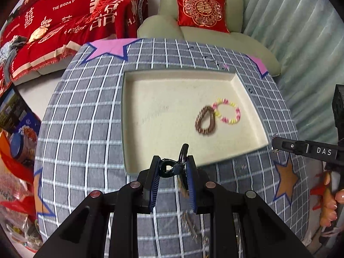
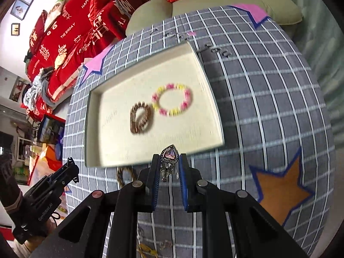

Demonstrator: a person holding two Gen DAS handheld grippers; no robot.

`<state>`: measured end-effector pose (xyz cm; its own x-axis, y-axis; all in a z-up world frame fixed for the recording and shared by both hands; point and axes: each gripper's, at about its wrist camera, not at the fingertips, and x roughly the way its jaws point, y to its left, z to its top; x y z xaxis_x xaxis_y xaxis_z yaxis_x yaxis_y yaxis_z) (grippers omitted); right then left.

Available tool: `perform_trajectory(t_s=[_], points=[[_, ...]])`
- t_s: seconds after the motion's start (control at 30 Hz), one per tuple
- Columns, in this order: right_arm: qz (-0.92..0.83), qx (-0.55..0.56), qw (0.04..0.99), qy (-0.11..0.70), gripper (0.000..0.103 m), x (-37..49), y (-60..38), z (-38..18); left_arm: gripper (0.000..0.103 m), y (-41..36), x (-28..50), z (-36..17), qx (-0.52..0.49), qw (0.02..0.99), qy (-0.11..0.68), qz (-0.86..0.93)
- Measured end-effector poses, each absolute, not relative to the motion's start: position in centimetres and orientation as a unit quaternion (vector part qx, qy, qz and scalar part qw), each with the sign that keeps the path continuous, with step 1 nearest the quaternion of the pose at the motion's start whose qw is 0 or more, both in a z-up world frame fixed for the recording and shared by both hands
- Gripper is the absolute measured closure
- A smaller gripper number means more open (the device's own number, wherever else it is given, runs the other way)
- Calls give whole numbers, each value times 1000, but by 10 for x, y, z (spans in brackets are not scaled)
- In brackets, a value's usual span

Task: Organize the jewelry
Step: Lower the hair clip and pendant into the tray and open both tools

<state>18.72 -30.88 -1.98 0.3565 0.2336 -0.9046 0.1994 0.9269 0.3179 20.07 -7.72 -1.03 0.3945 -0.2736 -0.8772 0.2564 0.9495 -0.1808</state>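
Two bracelets lie inside the shallow cream tray (image 1: 133, 116): a brown beaded bracelet (image 1: 205, 121) and, touching its right side, a pink and yellow beaded bracelet (image 1: 229, 111). The tray sits on a bench covered with a grey checked cloth (image 1: 86, 111) (pink and orange stars are printed on it). The left gripper (image 1: 173, 169) hangs over the tray's near edge, its jaws closed on a black hair clip (image 1: 172, 167). The right gripper (image 2: 168, 163) is also at the tray's near rim, jaws clamped on a heart-shaped pendant (image 2: 169, 155) with a pink stone and small dangling pieces below it. A brown cord (image 2: 121, 175) lies on the cloth just left of the right gripper. Behind the bench stands a pale green armchair (image 1: 215, 36) holding a red cushion (image 1: 201, 9).
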Motion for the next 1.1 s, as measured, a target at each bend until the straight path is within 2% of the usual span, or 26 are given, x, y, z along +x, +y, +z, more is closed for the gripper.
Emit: perform_trajectory(t_s=[0.57,1.1], points=[[36,171,801,572,85,282,-318,-36,69,-108,289,-45,1,832,542,-118],[28,146,777,611,84,298,-311,-86,69,-123,306,-91,50,817,568,-90]])
